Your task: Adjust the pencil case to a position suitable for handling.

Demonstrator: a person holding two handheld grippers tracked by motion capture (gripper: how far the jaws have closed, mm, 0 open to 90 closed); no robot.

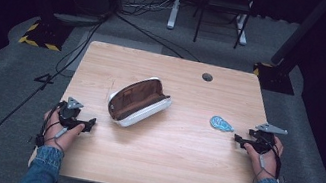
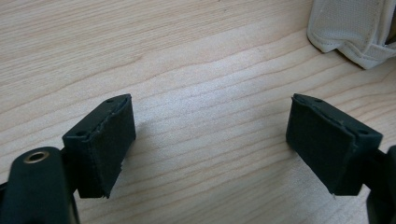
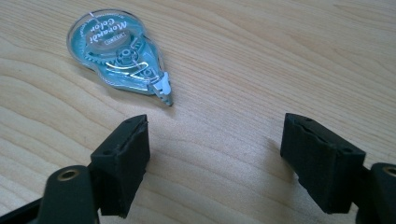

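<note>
A white pencil case [image 1: 140, 101] with a brown lining lies unzipped and gaping in the middle of the wooden table [image 1: 159, 157]; its white corner [image 2: 355, 28] shows at the top right of the left gripper view. A teal correction-tape dispenser [image 1: 221, 124] [image 3: 120, 61] lies flat to the right of the case. My left gripper [image 1: 90, 125] [image 2: 210, 144] rests near the table's left edge, open, bare wood between its jaws. At the right edge my right gripper [image 1: 236, 139] [image 3: 215, 158] is open too, just short of the dispenser, nothing between its pads.
A round cable hole [image 1: 207, 77] sits near the table's far edge. Beyond the table are grey carpet, cables, a stand base with yellow-black tape [image 1: 41, 34] and white furniture legs [image 1: 175, 7].
</note>
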